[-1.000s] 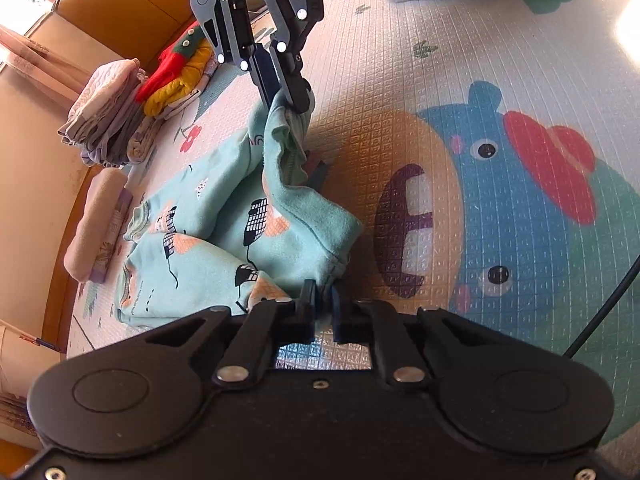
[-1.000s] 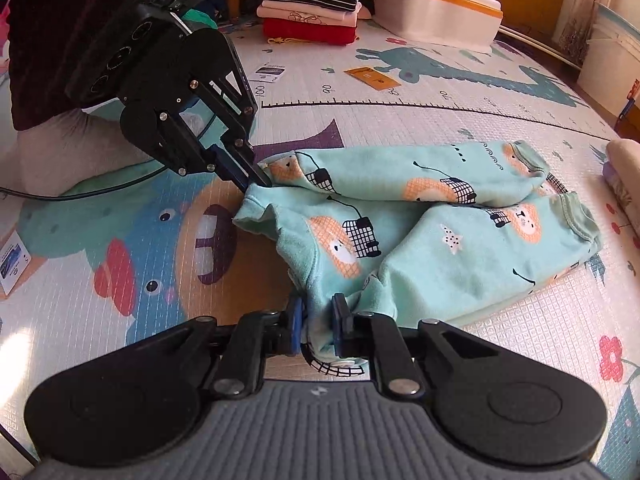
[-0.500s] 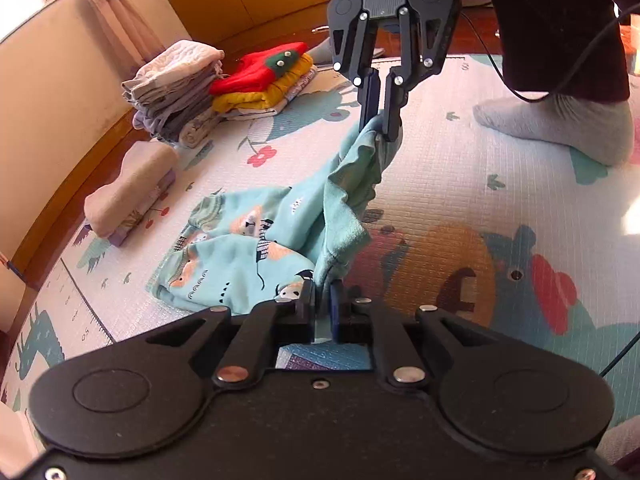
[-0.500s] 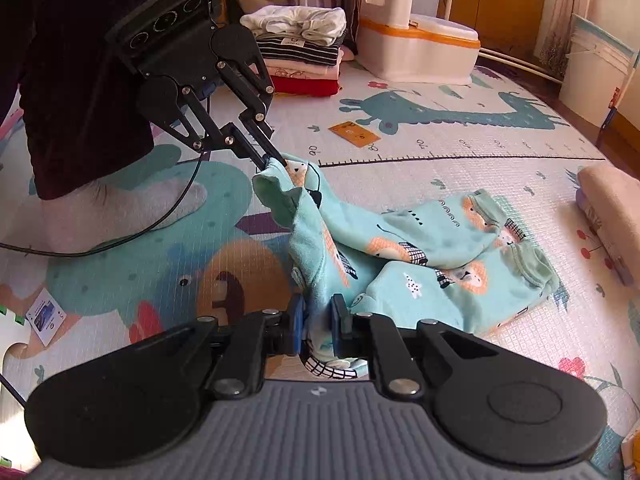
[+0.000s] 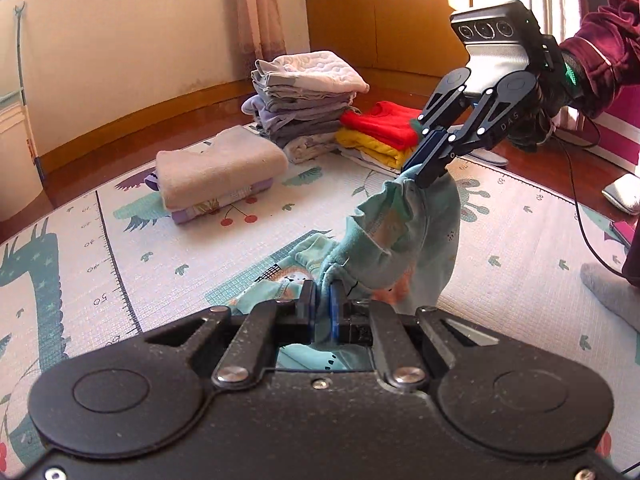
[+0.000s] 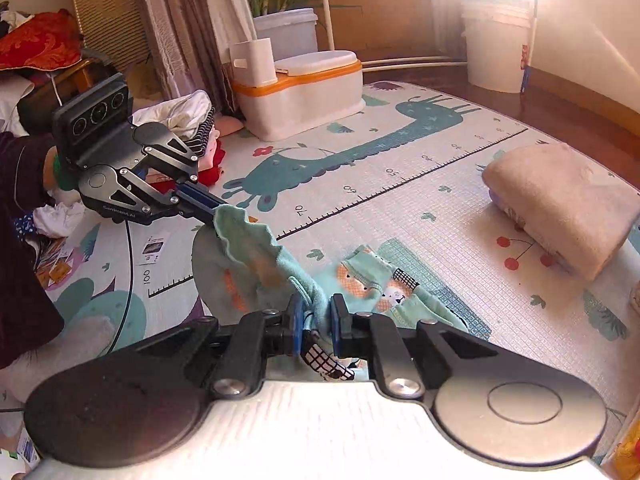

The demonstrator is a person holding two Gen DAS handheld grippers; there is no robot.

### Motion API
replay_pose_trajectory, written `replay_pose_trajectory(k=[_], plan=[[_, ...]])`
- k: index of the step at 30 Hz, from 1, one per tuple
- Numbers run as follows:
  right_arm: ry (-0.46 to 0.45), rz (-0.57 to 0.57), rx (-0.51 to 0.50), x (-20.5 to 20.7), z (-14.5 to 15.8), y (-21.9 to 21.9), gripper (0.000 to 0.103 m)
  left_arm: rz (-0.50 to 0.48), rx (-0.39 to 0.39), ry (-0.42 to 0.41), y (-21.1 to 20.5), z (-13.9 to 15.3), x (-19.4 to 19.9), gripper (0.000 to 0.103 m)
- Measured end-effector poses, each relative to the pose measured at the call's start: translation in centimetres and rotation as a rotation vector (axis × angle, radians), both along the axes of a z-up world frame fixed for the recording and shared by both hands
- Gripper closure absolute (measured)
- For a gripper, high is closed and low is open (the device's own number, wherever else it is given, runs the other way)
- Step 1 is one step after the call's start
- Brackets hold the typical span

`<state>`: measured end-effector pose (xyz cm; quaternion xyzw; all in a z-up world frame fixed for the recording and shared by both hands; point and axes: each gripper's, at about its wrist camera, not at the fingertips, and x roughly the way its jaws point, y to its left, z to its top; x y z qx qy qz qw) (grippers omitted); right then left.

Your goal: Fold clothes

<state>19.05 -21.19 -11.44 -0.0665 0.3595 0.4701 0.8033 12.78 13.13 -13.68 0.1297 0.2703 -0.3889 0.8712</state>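
**Both claws lift the mint garment off the mat**

Sunlit room, wooden floor, and a big animal-print play mat filling most of both views. Folded stacks line its far edge: a grey pile, a red-and-yellow pile, a beige bundle. Centre stage, the mint-green printed garment hangs in the air by one end, its other end trailing on the mat below. The left claw is clenched on one corner of the raised edge; the right claw pinches the other corner, fabric bunched between its pads. So the held edge runs claw to claw, slack in between, and the garment's length drops away forward of both. My read: the fold hinges on carrying that edge forward over the resting end, both claws level, neither one nearer.
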Motion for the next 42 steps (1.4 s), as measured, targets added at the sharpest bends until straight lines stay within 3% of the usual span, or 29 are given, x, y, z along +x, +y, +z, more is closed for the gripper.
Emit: replay_pose_trajectory(k=[6, 9, 11, 13, 15, 18, 20, 22, 23, 24, 28, 29, 30, 31, 32, 35, 36, 39, 42], plan=[[0.226, -0.115, 0.062, 6.9, -3.5, -1.1, 0.088, 0.061, -0.086, 0.14, 0.2, -2.1, 6.4, 0.098], [0.327, -0.247, 0.135, 9.4, -5.5, -2.4, 0.085, 0.096, -0.13, 0.206, -0.1, -3.6, 9.4, 0.098], [0.401, -0.383, 0.238, 10.5, -6.9, -4.2, 0.081, 0.118, -0.153, 0.239, -0.3, -4.6, 10.9, 0.098], [0.402, -0.468, 0.287, 10.1, -7.5, -5.8, 0.048, 0.14, -0.17, 0.264, -0.3, -5.4, 11.9, 0.098], [0.41, -0.518, 0.313, 9.0, -8.0, -6.9, 0.031, 0.152, -0.191, 0.281, -0.2, -5.9, 12.2, 0.098], [0.469, -0.51, 0.296, 7.6, -9.7, -6.3, 0.024, 0.161, -0.23, 0.293, 0.2, -6.2, 12.1, 0.098], [0.474, -0.478, 0.245, 6.8, -10.5, -4.8, 0.025, 0.172, -0.251, 0.303, 0.4, -6.4, 12.2, 0.098], [0.398, -0.475, 0.195, 5.6, -10.2, -3.5, 0.026, 0.186, -0.256, 0.312, 0.4, -6.7, 12.2, 0.098], [0.365, -0.489, 0.158, 5.3, -9.9, -3.1, 0.029, 0.192, -0.259, 0.315, 0.4, -6.8, 12.2, 0.098], [0.341, -0.506, 0.131, 5.0, -9.7, -2.6, 0.038, 0.195, -0.265, 0.315, 0.4, -6.7, 12.1, 0.098], [0.314, -0.55, 0.15, 4.3, -9.5, -1.9, 0.043, 0.204, -0.291, 0.316, 0.6, -6.5, 11.8, 0.098], [0.342, -0.547, 0.193, 4.5, -9.7, -2.2, 0.044, 0.203, -0.295, 0.318, 0.6, -6.6, 11.8, 0.098], [0.371, -0.544, 0.237, 4.7, -10.0, -2.4, 0.053, 0.202, -0.298, 0.32, 0.6, -6.6, 11.8, 0.098], [0.399, -0.541, 0.281, 5.0, -10.3, -2.7, 0.077, 0.202, -0.302, 0.323, 0.6, -6.6, 11.8, 0.098], [0.443, -0.544, 0.338, 5.2, -10.8, -3.2, 0.081, 0.202, -0.304, 0.327, 0.5, -6.7, 11.8, 0.098], [0.689, -0.655, 0.563, 6.1, -15.2, -6.3, 0.082, 0.22, -0.322, 0.357, 0.6, -7.4, 12.4, 0.098], [0.735, -0.688, 0.591, 6.1, -16.4, -6.9, 0.082, 0.228, -0.328, 0.367, 0.6, -7.7, 12.6, 0.098], [0.804, -0.71, 0.647, 5.7, -18.2, -7.5, 0.079, 0.258, -0.325, 0.394, 0.5, -8.4, 13.2, 0.098], [0.777, -0.694, 0.653, 5.3, -17.3, -7.4, 0.07, 0.31, -0.348, 0.425, 1.2, -8.6, 13.0, 0.092]])
